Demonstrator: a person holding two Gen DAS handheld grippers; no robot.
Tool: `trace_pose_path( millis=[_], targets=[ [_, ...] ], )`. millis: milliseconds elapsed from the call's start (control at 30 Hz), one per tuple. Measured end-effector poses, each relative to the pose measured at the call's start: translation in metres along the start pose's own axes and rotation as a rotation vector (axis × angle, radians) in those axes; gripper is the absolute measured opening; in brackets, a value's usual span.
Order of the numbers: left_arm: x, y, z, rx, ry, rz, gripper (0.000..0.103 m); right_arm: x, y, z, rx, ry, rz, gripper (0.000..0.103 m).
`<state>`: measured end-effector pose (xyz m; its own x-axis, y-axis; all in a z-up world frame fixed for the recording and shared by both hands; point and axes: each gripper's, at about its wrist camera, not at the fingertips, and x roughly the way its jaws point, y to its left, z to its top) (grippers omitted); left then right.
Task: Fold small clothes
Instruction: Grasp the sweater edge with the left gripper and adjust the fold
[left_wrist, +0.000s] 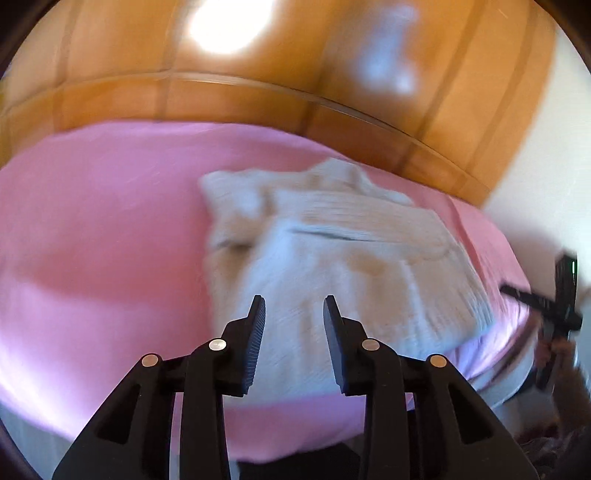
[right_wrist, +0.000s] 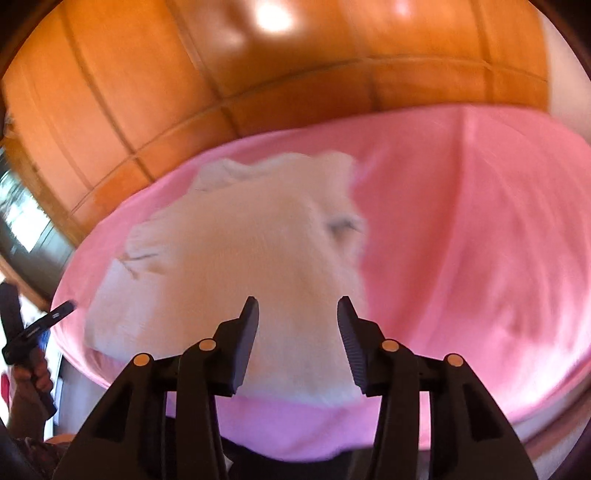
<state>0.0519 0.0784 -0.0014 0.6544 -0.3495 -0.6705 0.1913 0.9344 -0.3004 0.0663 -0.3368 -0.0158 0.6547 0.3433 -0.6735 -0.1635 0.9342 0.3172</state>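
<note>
The cream knitted garment (left_wrist: 332, 258) lies rumpled on the pink bed (left_wrist: 92, 240), close to its near edge. It looks soft, thick and light, so it will probably sag and stretch when lifted; the ribbed borders and corners seem the best places to take hold. The left gripper (left_wrist: 294, 308) and the right gripper (right_wrist: 298, 308) both hover above it, jaws apart and holding nothing. Open sheet extends on both sides for spreading. A wooden panelled wall (right_wrist: 184, 74) stands behind the bed.
</note>
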Motion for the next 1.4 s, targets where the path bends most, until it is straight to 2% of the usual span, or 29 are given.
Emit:
trace_pose_path(
  millis=[133,267,300,333,367,400,467,600,667,767,833,867,900,933,1033,1067,1100,1167,1233,1333,1400],
  targets=[
    [0.06,-0.032,0.012,0.117,0.086,-0.034,0.038,0.049,0.047,0.012,-0.117,0.054,0.072,0.044],
    [0.107,-0.044,0.01,0.155,0.17,-0.025,0.037,0.106,0.083,0.012,-0.201,0.132,0.06,0.043],
    [0.113,-0.044,0.009,0.163,0.172,-0.029,0.033,0.114,0.081,0.01,-0.211,0.143,0.055,0.042],
    [0.117,-0.045,0.009,0.168,0.163,-0.029,0.014,0.124,0.084,0.007,-0.236,0.155,0.039,0.036],
    [0.115,-0.043,0.01,0.165,0.152,-0.031,0.004,0.126,0.082,0.003,-0.258,0.155,0.031,0.017],
    [0.112,-0.042,0.008,0.153,0.138,-0.042,0.004,0.125,0.084,0.001,-0.271,0.148,0.029,0.006],
    [0.102,-0.04,0.012,0.13,0.084,-0.058,0.003,0.118,0.084,0.005,-0.273,0.128,0.029,0.005],
    [0.071,-0.033,0.028,0.049,-0.029,-0.096,0.003,0.089,0.08,0.024,-0.235,0.03,0.053,0.004],
    [0.067,-0.032,0.036,0.044,-0.07,-0.073,0.003,0.089,0.076,0.031,-0.223,0.002,0.043,0.004],
    [0.092,-0.029,0.042,0.036,-0.052,-0.009,0.003,0.119,0.071,0.032,-0.18,0.042,0.023,0.004],
    [0.118,-0.027,0.039,0.051,0.009,0.046,0.003,0.136,0.062,0.026,-0.171,0.079,-0.005,0.005],
    [0.135,-0.024,0.034,0.044,0.067,0.084,0.004,0.145,0.059,0.022,-0.149,0.09,-0.006,0.005],
    [0.143,-0.022,0.029,0.034,0.094,0.089,0.004,0.146,0.056,0.02,-0.127,0.08,0.002,0.005],
    [0.142,-0.023,0.026,0.043,0.071,0.095,0.004,0.145,0.055,0.02,-0.113,0.072,0.013,0.007],
    [0.136,-0.022,0.029,0.033,0.082,0.097,0.005,0.137,0.05,0.02,-0.079,0.074,0.047,0.019],
    [0.133,-0.021,0.031,0.025,0.088,0.096,0.009,0.132,0.048,0.02,-0.078,0.074,0.053,0.023],
    [0.128,-0.021,0.033,0.02,0.086,0.096,0.013,0.128,0.049,0.022,-0.081,0.07,0.06,0.033],
    [0.114,-0.024,0.036,0.034,0.061,0.108,0.032,0.11,0.049,0.024,-0.082,0.037,0.069,0.045],
    [0.098,-0.023,0.037,0.057,0.021,0.135,0.043,0.093,0.044,0.027,-0.085,0.006,0.059,0.045],
    [0.089,-0.018,0.038,0.087,0.002,0.196,0.046,0.072,0.03,0.032,-0.088,-0.041,-0.008,0.055],
    [0.083,-0.011,0.037,0.102,-0.008,0.238,0.058,0.067,0.022,0.033,-0.09,-0.055,-0.056,0.064]
  ],
)
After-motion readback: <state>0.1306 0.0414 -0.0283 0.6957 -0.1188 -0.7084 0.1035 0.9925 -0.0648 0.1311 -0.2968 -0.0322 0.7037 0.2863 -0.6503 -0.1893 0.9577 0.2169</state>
